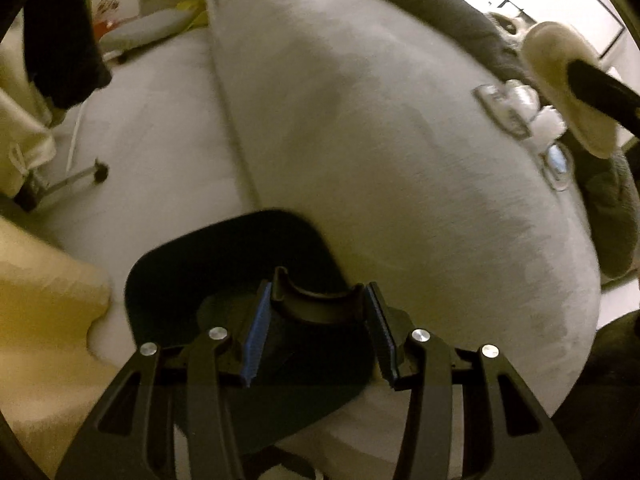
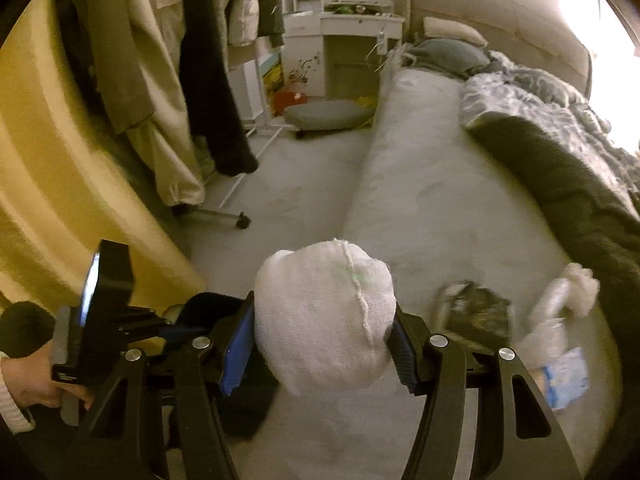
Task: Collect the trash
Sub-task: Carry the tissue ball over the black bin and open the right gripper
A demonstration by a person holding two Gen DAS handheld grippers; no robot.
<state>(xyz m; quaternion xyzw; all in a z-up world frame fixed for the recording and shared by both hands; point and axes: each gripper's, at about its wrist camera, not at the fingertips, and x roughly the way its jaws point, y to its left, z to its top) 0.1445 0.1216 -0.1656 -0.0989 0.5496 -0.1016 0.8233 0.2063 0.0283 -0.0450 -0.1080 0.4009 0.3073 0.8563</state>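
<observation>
Right tongs [image 2: 324, 344] clamp a rounded white knitted cloth bundle [image 2: 324, 312]; left tongs [image 1: 318, 320] grip the curved rim of a black plastic bin [image 1: 224, 276] beside the grey suede bed [image 1: 360, 140].

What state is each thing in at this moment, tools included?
Left tool: shut on the black bin's handle.
Black bin: held at bed edge.
Right tool: shut on the white cloth wad.
White cloth wad: bunched, lifted off the bed.
Dark wrapper: lying on the bed, not yet collected.
Blue-and-white packet: lying on the bed, blurred.
</observation>
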